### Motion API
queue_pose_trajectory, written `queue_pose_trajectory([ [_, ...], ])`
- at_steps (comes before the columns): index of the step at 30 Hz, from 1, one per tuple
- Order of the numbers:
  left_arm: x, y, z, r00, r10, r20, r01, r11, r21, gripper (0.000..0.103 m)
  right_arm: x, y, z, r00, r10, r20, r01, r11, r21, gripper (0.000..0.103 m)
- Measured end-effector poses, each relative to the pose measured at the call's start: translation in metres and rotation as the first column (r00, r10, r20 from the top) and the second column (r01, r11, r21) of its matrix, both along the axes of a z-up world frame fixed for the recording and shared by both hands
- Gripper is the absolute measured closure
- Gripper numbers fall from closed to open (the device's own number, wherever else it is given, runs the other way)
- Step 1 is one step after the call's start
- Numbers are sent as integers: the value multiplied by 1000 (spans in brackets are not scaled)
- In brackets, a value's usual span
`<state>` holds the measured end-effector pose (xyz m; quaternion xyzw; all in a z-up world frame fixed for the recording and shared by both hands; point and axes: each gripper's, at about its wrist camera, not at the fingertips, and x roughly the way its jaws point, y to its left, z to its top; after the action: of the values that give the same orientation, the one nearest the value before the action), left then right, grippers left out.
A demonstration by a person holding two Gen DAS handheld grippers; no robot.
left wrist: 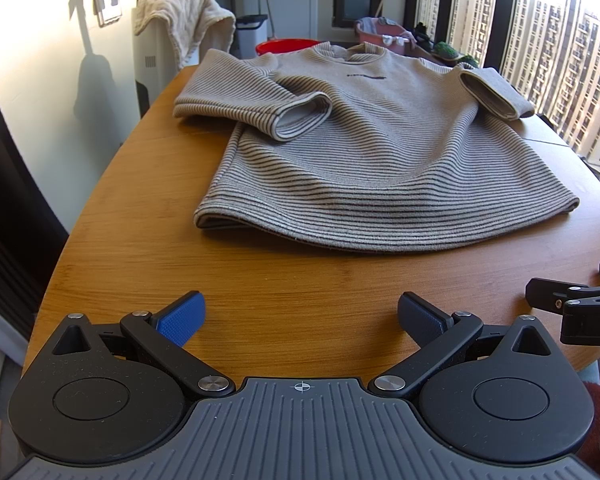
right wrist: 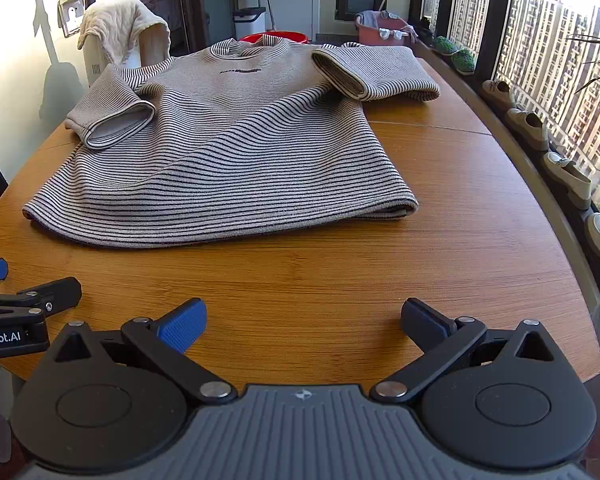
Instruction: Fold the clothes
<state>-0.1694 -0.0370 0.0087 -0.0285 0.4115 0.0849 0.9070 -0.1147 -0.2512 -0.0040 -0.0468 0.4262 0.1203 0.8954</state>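
Observation:
A beige T-shirt with thin dark stripes (left wrist: 364, 152) (right wrist: 228, 152) lies face up on the wooden table (left wrist: 260, 292) (right wrist: 460, 220), collar at the far end, hem towards me. Both short sleeves are folded in over the chest. My left gripper (left wrist: 300, 316) hovers over the table's near edge, short of the hem, open and holding nothing. My right gripper (right wrist: 302, 320) is beside it, likewise open and holding nothing, short of the hem's right part. Each gripper's side shows at the edge of the other's view.
A cream towel (left wrist: 180, 16) hangs over a white appliance past the table's far left. A red basin (left wrist: 284, 46) and a pink basket (left wrist: 384, 34) sit beyond the far end. Shoes (right wrist: 532, 120) line the window ledge on the right.

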Motion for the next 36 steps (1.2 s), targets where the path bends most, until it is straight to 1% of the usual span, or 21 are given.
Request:
queue_pose_trajectory([
  [25,-1,-2,0,1000,-1,4,1,1000,1,0,0,0,0,1000,1,1,-1,1000,0,0],
  [36,1,-1,1,1000,-17,4,17,1000,2,0,3,-2,2,1000,14,-8,-14,1000,1,0],
])
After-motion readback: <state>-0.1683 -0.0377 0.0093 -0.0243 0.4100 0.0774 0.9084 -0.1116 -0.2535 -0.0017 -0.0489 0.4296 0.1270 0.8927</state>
